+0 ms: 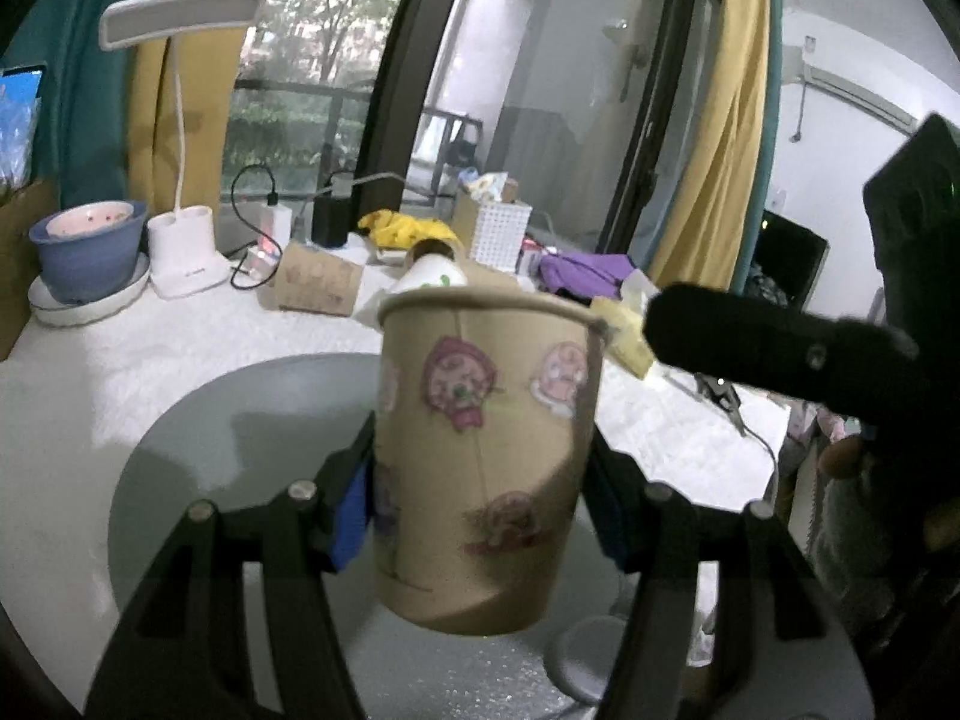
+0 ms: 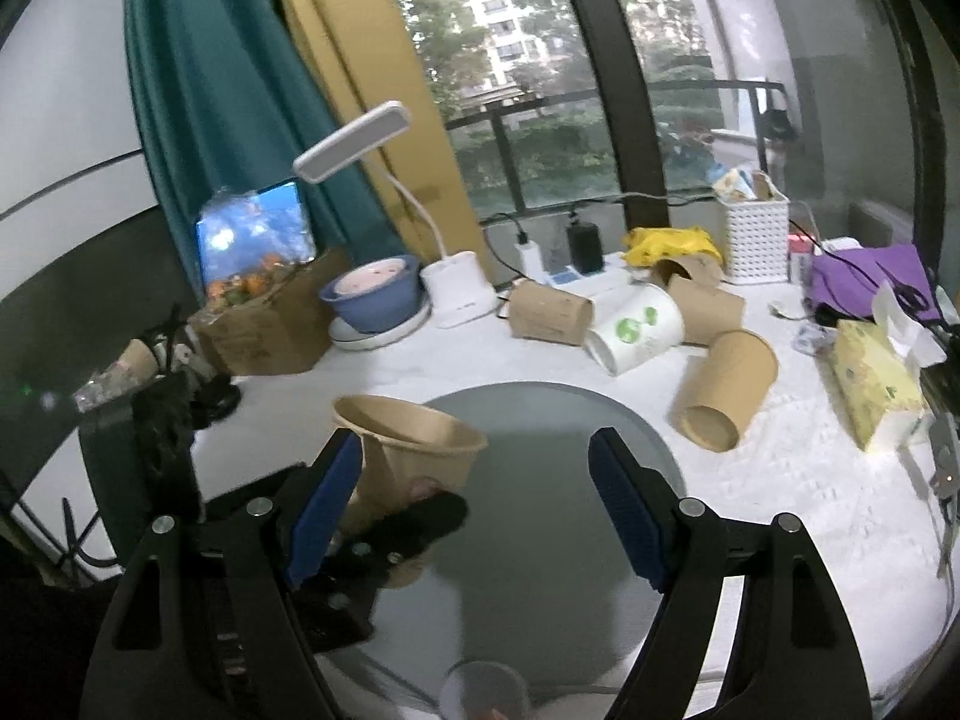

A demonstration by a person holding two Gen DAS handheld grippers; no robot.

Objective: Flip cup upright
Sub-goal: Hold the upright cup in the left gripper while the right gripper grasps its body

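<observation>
A brown paper cup (image 1: 480, 468) with pink cartoon stickers stands mouth up between the fingers of my left gripper (image 1: 480, 480), which is shut on its sides and holds it above the round grey mat (image 1: 240, 420). The same cup (image 2: 414, 450) shows in the right wrist view, tilted, with the left gripper's black finger (image 2: 420, 519) across it. My right gripper (image 2: 480, 510) is open and empty over the mat (image 2: 540, 450), to the right of the cup. Its black finger (image 1: 768, 342) shows at the right of the left wrist view.
Several brown paper cups (image 2: 726, 387) and a white cup (image 2: 636, 327) lie on their sides on the white table. At the back stand a white desk lamp (image 2: 456, 288), a blue bowl (image 2: 372, 294), a white basket (image 2: 756, 240) and a yellow tissue box (image 2: 876, 384).
</observation>
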